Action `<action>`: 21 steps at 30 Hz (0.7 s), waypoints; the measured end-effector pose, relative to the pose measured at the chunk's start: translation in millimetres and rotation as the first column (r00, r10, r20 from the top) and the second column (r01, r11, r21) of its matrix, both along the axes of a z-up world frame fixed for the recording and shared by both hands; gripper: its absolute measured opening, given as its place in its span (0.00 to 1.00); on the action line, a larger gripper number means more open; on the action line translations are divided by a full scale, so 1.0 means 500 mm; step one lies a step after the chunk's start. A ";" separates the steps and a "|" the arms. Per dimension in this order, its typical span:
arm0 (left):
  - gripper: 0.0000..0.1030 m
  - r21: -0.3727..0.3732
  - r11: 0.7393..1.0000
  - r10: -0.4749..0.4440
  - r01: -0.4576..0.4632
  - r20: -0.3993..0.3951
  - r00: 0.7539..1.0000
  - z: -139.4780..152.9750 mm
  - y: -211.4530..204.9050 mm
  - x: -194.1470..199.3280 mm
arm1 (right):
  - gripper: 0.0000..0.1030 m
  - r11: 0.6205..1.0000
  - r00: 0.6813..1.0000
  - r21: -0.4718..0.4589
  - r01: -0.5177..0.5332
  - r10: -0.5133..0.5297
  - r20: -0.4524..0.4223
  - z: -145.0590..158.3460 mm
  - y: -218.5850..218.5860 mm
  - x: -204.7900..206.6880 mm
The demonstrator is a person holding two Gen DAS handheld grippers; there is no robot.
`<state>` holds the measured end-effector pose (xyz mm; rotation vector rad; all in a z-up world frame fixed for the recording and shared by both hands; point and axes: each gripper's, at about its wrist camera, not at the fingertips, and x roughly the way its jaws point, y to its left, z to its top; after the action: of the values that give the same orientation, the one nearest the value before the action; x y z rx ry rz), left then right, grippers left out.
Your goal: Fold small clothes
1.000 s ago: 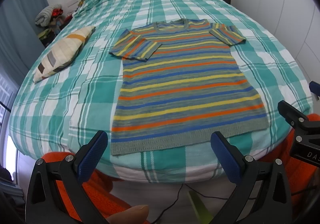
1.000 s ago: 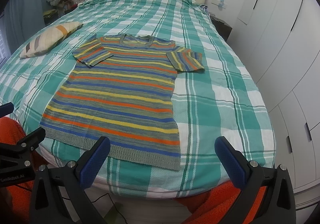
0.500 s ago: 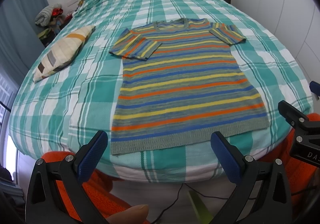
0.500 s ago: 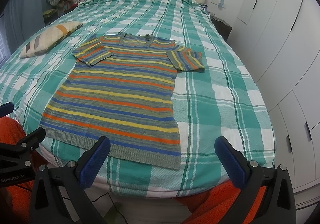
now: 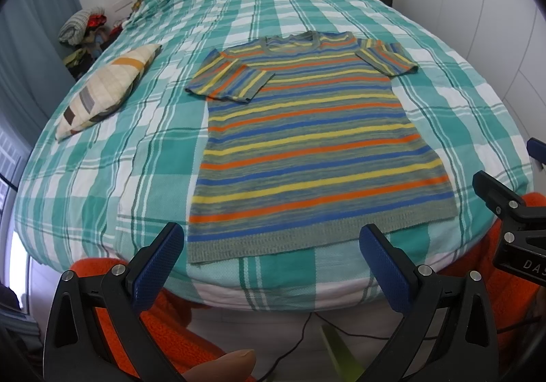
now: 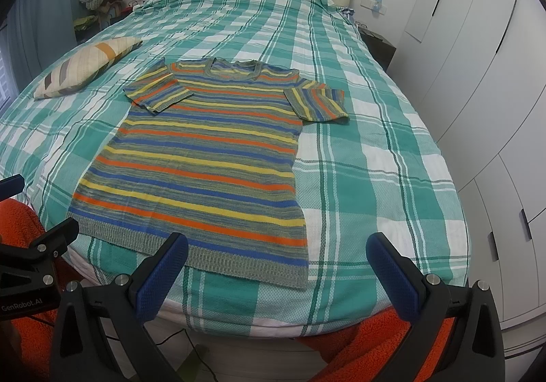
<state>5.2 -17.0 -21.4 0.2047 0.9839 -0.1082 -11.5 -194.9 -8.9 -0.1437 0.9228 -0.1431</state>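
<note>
1. Left wrist view puts the shirt [image 5: 307,146] flat and face up on the bed [image 5: 102,157], neckline toward the headboard and hem near the foot edge closest to us.
2. We hold the left hand-held gripper [image 5: 269,262] wide open and empty, off the foot of the bed, its blue pads apart from the hem. The right hand-held gripper [image 6: 276,266] is equally spread and holds nothing.
3. We judge that folding has not begun: both sleeves lie out and the body is unfolded.
4. To start well, we would lower each gripper to a hem corner, or to one side's sleeve and hem, and pinch only the knit, not the checked sheet beneath.
5. We should lift both points together and carry them level, so the stripes stay parallel and the fold line runs straight.
6. Loose knit stretches and sags, we expect, so a low, slow carry suits it better than a high lift.
7. The left sleeve lies partly over the body; smoothing it first would likely avoid a lump.
8. Only the left wrist view shows a fingertip [image 5: 221,365] at the bottom edge and a cable on the floor.
9. Only the right wrist view shows the wardrobe doors [image 6: 477,58] beside the bed.
10. Both views show the pillow [image 5: 105,88] well clear of the shirt.
</note>
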 end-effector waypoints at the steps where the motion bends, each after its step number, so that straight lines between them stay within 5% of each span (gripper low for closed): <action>1: 1.00 0.000 1.000 0.000 0.000 0.000 1.000 -0.001 -0.002 -0.001 | 1.00 1.000 1.000 -0.001 0.000 0.000 0.000 0.000 0.001 0.000; 21: 1.00 0.000 1.000 0.000 0.000 -0.003 1.000 -0.006 -0.002 -0.005 | 1.00 1.000 1.000 -0.001 -0.001 0.001 -0.004 -0.002 0.001 -0.004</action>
<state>2.6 -18.0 -24.6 0.2045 0.9868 -0.1081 -13.6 -194.4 -9.7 -0.1457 0.9271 -0.1422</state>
